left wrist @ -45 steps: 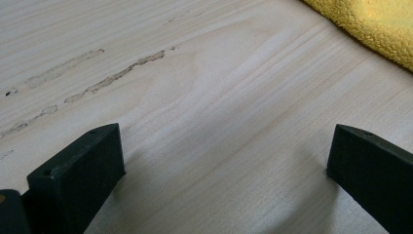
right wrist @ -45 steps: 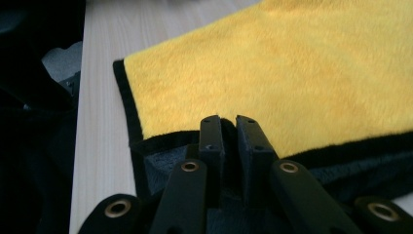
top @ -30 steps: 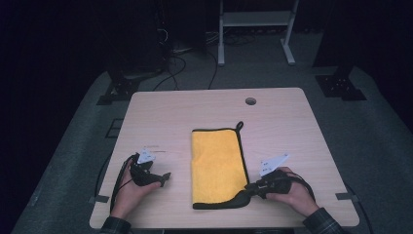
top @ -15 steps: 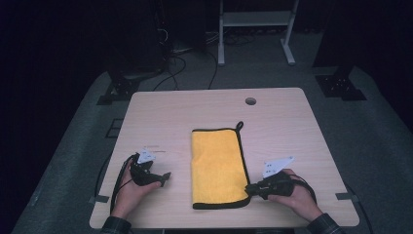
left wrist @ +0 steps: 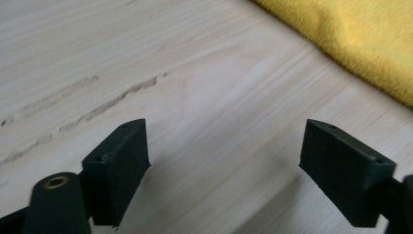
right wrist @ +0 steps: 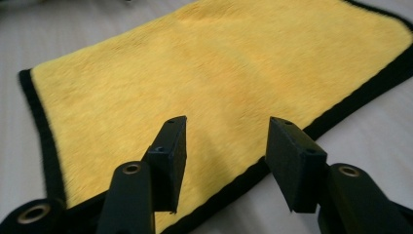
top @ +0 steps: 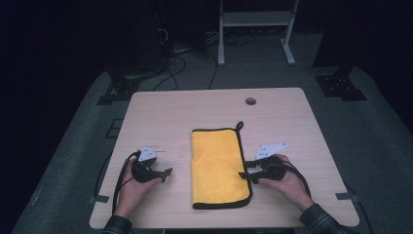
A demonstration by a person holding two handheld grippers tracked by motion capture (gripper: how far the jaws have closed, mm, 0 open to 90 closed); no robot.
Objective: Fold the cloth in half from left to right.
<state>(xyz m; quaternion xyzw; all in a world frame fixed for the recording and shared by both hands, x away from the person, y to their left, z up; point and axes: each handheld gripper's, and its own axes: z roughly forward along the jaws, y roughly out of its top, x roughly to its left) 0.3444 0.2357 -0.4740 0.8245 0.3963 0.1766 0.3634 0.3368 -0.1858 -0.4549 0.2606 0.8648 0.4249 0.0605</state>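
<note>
While the folded yellow microfibre cloth with black trim [top: 216,165] lies flat on the light wooden surface [top: 185,114], the right gripper [top: 245,171] has just been opening at its edge, nothing pinched; the left gripper [top: 168,172], spread over bare wood, has just been closing a bit.

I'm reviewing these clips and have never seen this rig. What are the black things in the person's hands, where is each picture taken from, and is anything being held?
A person sits at a wooden table with a hand-held gripper in each hand. The high view looks down from above. The other two pictures come from cameras riding on the grippers, looking along their black jaws. A folded yellow cloth with black edging lies flat between the hands. The left gripper rests beside it over bare wood, jaws apart, having just closed a little. The right gripper sits at the cloth's right edge; its jaws have just opened, with the hem below them, not pinched. Nothing is held.
</note>
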